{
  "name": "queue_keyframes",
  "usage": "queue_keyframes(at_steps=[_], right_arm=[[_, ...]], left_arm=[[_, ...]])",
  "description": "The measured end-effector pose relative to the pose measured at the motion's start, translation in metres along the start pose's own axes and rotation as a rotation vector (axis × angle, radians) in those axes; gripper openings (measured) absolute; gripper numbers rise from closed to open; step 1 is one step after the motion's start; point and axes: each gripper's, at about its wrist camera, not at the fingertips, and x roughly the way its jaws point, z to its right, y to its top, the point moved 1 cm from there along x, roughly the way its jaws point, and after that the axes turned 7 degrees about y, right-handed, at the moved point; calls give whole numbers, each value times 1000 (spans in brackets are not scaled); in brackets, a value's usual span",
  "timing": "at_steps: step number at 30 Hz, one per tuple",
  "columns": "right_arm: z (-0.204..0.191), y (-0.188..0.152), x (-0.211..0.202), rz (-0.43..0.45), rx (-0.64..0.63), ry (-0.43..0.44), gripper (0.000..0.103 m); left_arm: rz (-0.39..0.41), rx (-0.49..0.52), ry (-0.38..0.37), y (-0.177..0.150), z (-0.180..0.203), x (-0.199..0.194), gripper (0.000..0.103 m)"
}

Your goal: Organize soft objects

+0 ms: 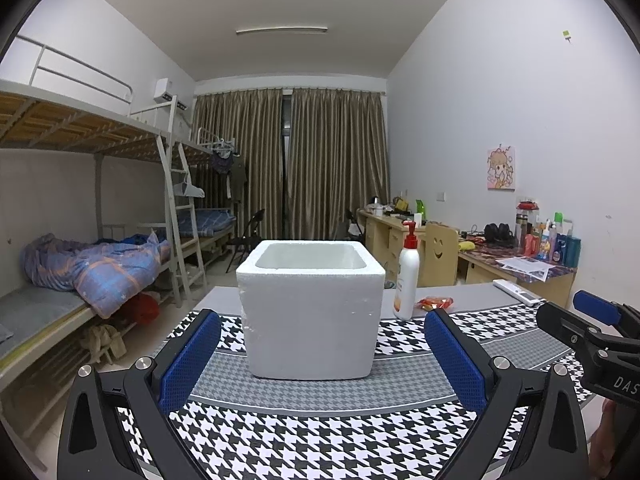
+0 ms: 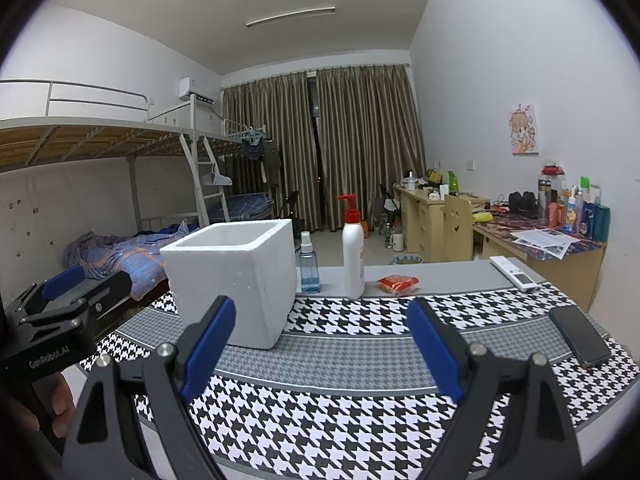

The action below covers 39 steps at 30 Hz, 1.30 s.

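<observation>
1. the left gripper [image 1: 322, 356] is spread wide with nothing between its blue pads [image 1: 190, 360], held low over the houndstooth cloth [image 1: 304, 436]; in the right wrist view it shows at the far left edge [image 2: 60, 292].
2. the right gripper [image 2: 322, 354] is likewise released and carries nothing, its fingers apart above the same cloth.
3. the white foam box [image 1: 312, 312] stands upright on the cloth, directly ahead of the left gripper and between its two fingers in line of sight, not touched by them; from the right wrist view it sits ahead and to the left [image 2: 232, 280], its top open.
4. just right of the box a blue spray bottle [image 2: 309, 266] and a white pump bottle [image 2: 353, 256] with a red pump stand on the grey table [image 2: 448, 276].
5. the red soft packet [image 2: 399, 283] lies flat on the table right of the pump bottle, well ahead of both grippers and outside the box.
6. farther right lie a white remote [image 2: 514, 273] and a dark phone [image 2: 580, 335].
</observation>
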Motion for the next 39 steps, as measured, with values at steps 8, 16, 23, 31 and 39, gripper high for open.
queue_keyframes(at_steps=[8,16,23,31,39], right_arm=[[-2,-2,-7,11,-4,4,91],[0,-2,-10,18,-4,-1,95],[-2,-3,-10,22,-5,8,101],[-4,-3,-9,22,-9,11,102],[-5,-3,-7,16,-11,7,102]], left_arm=[[8,5,0,-1,0,-4,102],[8,8,-2,-1,1,-6,102],[11,9,1,-1,2,-8,102],[14,9,3,-1,3,-10,102],[13,9,1,-1,3,-11,102]])
